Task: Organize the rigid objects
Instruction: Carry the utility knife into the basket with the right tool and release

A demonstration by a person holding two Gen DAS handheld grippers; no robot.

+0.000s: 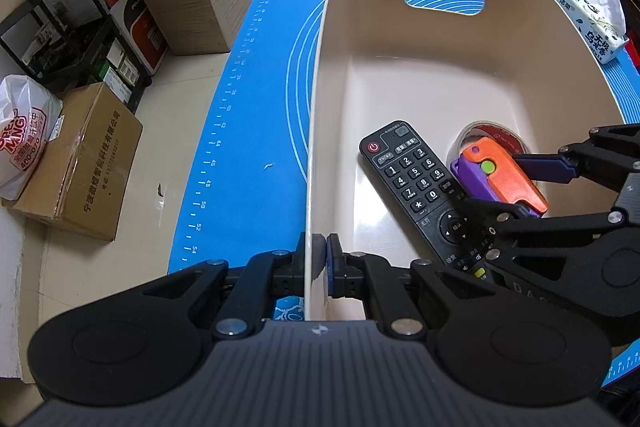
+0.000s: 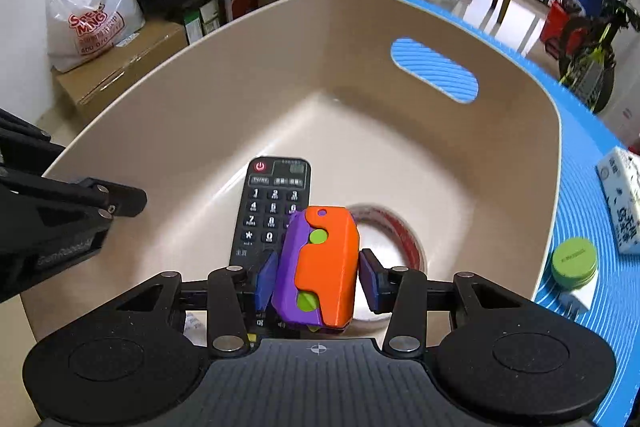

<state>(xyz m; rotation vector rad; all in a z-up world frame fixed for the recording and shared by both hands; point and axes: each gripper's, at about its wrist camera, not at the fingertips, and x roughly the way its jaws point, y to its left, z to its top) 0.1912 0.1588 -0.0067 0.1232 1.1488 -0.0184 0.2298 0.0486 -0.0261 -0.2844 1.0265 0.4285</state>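
A beige plastic bin (image 1: 440, 67) stands on a blue mat (image 1: 256, 99). My left gripper (image 1: 320, 263) is shut on the bin's near left wall. Inside the bin lie a black remote control (image 1: 416, 183) and a roll of tape (image 1: 496, 137). My right gripper (image 2: 318, 277) is over the bin with an orange and purple toy (image 2: 320, 267) between its fingers; the left pad touches the toy and a small gap shows at the right pad. The toy (image 1: 500, 175), the bin (image 2: 240, 99), the remote (image 2: 272, 203) and the tape (image 2: 392, 231) show in both views.
A tissue pack (image 1: 596, 23) lies on the mat right of the bin, also seen in the right wrist view (image 2: 624, 203). A green-lidded jar (image 2: 574, 263) and a white adapter (image 2: 576, 301) lie beside the bin. Cardboard boxes (image 1: 80, 163) and a black shelf (image 1: 68, 39) stand on the floor left.
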